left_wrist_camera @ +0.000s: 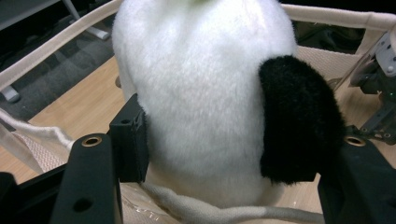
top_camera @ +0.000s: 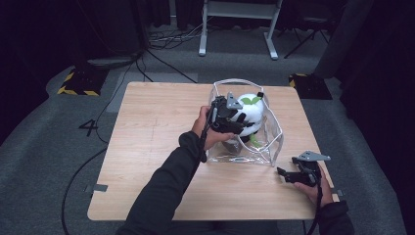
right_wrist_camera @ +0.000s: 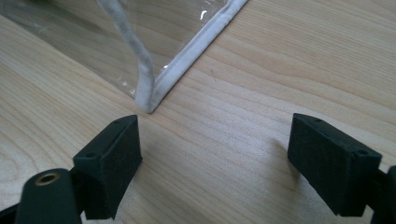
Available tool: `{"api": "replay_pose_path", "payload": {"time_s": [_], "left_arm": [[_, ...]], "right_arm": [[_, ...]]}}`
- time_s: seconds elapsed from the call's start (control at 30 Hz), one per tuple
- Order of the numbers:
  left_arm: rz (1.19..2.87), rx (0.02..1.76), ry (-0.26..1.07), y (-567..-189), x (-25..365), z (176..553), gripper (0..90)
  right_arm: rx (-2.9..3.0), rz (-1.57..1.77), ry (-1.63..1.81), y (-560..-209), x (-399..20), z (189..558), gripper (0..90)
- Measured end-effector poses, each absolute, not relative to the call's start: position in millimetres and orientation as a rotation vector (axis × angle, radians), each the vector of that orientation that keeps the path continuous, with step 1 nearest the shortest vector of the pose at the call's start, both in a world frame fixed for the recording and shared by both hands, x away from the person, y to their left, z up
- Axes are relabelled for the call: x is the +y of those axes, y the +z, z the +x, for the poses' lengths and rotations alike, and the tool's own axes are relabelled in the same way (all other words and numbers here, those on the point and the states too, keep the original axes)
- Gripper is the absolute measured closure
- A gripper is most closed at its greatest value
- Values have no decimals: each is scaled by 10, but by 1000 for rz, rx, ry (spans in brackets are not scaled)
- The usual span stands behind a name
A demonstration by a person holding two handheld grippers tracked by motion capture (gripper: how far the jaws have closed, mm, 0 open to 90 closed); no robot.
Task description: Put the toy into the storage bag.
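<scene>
A white plush toy (top_camera: 252, 110) with black patches and a green leaf on top sits in the open mouth of a clear plastic bag (top_camera: 274, 132) with white trim. My left gripper (top_camera: 243, 122) is shut on the plush toy (left_wrist_camera: 205, 93), one pad (left_wrist_camera: 133, 140) pressed into its white side and the other against a black patch. The bag's white trim (left_wrist_camera: 70, 37) runs around and behind the toy. My right gripper (top_camera: 286, 175) rests open on the table, just off the bag's near right corner. In the right gripper view, that corner (right_wrist_camera: 154, 93) lies just ahead of the gripper (right_wrist_camera: 215, 158), whose pads hold nothing.
The wooden table (top_camera: 147, 147) has bare room on its left half and along the front. Beyond it on the grey floor are cables (top_camera: 161, 58), white desk legs (top_camera: 203, 29) and two yellow-black striped bases (top_camera: 78, 83).
</scene>
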State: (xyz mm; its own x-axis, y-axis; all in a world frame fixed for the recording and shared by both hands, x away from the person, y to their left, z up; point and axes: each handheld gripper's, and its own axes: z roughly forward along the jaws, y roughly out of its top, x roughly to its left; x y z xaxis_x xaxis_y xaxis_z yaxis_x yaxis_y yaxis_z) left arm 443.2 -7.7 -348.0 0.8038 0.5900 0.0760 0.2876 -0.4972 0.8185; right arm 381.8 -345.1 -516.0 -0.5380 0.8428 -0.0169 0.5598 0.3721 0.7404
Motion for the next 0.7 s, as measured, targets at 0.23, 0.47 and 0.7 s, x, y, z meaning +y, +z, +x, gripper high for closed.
{"api": "replay_pose_path", "payload": {"time_s": [0.23,0.47,0.7], "left_arm": [[2154,642,455,-3506,-95,4427,361],[2200,659,488,-3546,-162,4425,297],[2209,670,474,-3546,-173,4427,256]], "right_arm": [[2244,1219,982,-5160,-3451,3818,174],[2243,1219,982,-5160,-3451,3818,174],[2244,1219,981,-5160,-3451,3818,174]]}}
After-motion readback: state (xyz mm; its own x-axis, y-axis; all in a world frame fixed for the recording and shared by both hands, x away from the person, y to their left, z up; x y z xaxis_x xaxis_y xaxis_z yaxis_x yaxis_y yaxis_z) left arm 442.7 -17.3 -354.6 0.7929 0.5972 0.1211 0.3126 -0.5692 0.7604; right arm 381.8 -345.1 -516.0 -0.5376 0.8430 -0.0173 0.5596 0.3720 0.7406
